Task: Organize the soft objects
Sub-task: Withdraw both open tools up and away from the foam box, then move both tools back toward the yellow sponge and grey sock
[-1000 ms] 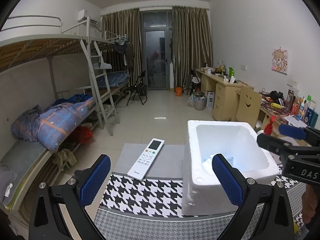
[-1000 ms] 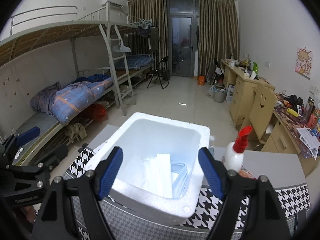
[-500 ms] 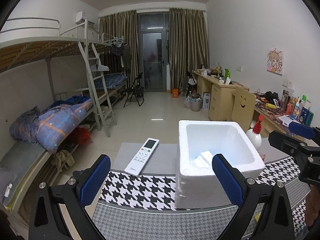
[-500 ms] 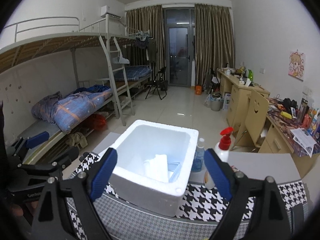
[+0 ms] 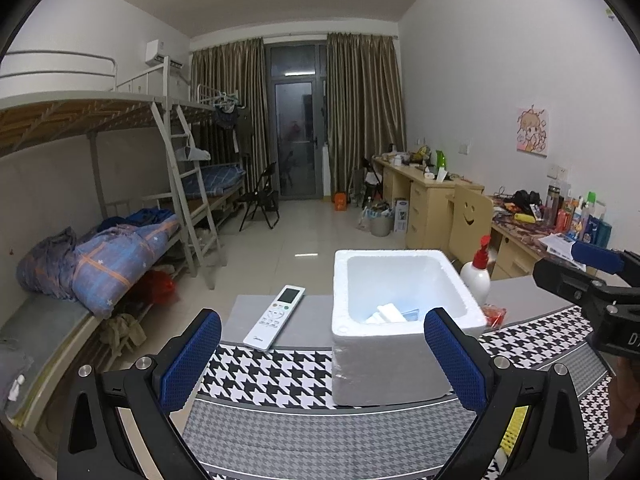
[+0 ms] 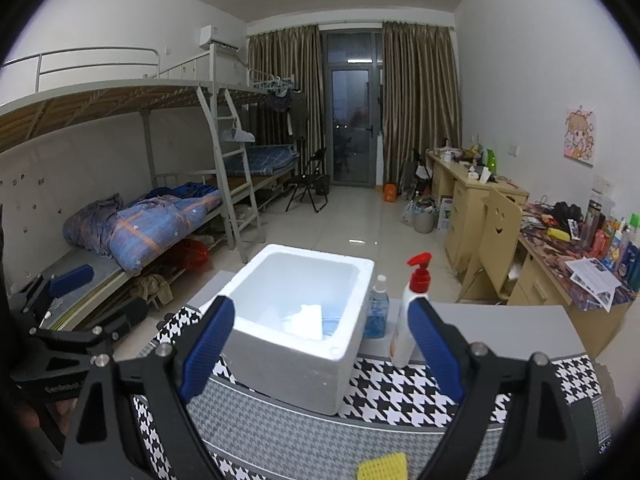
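A white foam box (image 5: 404, 328) (image 6: 296, 328) stands on the houndstooth-covered table (image 5: 280, 372). White and pale blue soft packets lie inside it (image 5: 390, 313) (image 6: 306, 318). My left gripper (image 5: 322, 360) is open and empty, held back from the box's near left side. My right gripper (image 6: 322, 348) is open and empty, held back in front of the box. A yellow sponge (image 6: 382, 468) lies at the table's near edge, below my right gripper; a yellow strip of it shows in the left view (image 5: 512, 424). Each gripper shows at the edge of the other's view.
A white remote (image 5: 274, 318) lies left of the box. A white pump bottle with a red top (image 6: 410, 316) (image 5: 476, 272) and a small blue bottle (image 6: 376, 308) stand right of it. A red packet (image 5: 494, 314) lies by the box. Bunk beds on the left, desks on the right.
Both grippers have drawn back and up from the foam box, which now looks smaller and farther. The bottles and the sponge have come into view. Both grippers stay open.
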